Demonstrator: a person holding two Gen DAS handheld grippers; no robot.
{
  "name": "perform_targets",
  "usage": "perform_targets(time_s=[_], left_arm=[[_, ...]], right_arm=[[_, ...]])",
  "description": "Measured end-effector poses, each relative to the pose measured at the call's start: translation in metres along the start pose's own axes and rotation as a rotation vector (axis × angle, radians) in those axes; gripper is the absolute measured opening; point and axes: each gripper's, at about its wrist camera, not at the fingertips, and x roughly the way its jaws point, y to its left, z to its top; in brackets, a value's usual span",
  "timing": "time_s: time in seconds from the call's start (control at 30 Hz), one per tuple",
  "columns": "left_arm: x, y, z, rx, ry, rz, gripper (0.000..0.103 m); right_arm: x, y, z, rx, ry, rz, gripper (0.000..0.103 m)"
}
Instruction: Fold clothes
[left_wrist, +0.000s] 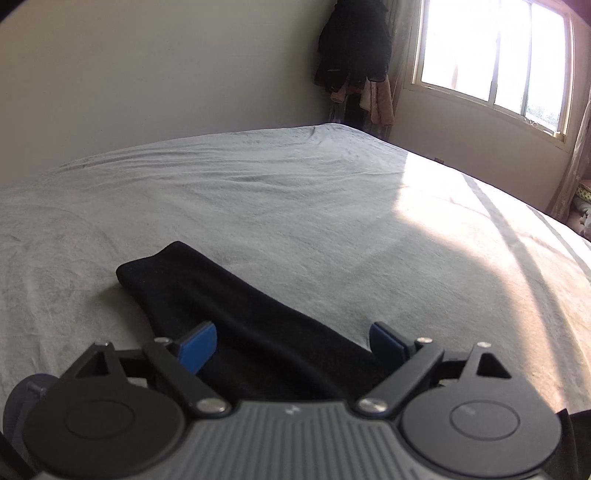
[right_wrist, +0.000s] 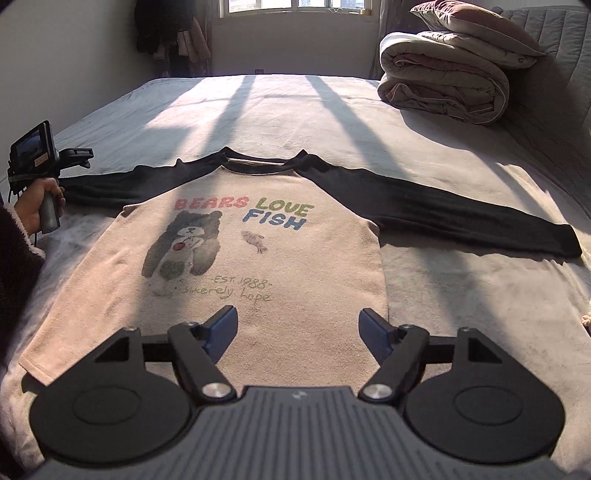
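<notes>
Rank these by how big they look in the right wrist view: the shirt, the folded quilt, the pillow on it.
1. shirt, largest, though nearest the camera
2. folded quilt
3. pillow, smallest, farthest away, so its true size is unsure

Home bedroom — wide bed (right_wrist: 295, 110) under a grey sheet fills the floor, rolled duvet (right_wrist: 443, 81) and pillow (right_wrist: 476, 26) stacked by the padded headboard (right_wrist: 554, 55). Dark coats (left_wrist: 354, 48) hang in the corner beside a sunlit window (left_wrist: 491, 55) — plain painted walls.
</notes>
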Motion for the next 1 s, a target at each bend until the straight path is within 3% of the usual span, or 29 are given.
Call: perform_targets(time_s=[0.23,0.47,0.77,0.87,0.93,1.0], left_arm=[[-0.080,0.010,-0.036,0.076,0.090,-0.094,0.092],[-0.155,0.023,-0.095,0.162,0.158,-0.236,0.092],[-0.219,0.047,-0.159,0.293,0.288,-0.388,0.092],[-0.222,0.063,-0.175,0.215,0.388,-0.437,0.087],[-0.228,0.067,-0.180,0.196,0.392,-0.450,0.085],[-0.234,0.072,-0.184,0.178,0.396,-0.464,0.079]], right_arm=[[-0.017,-0.001,-0.033,-0.010,-0.024,0.012,0.087],[-0.019,-0.001,-0.066,-0.070,-0.082,-0.016,0.087],[-0.037,-0.035,-0.106,0.068,-0.104,-0.003,0.087],[-0.042,-0.046,-0.112,0.119,-0.107,0.033,0.087],[-0.041,-0.056,-0.113,0.180,-0.109,0.060,0.087],[-0.035,-0.066,-0.113,0.261,-0.112,0.103,0.080]])
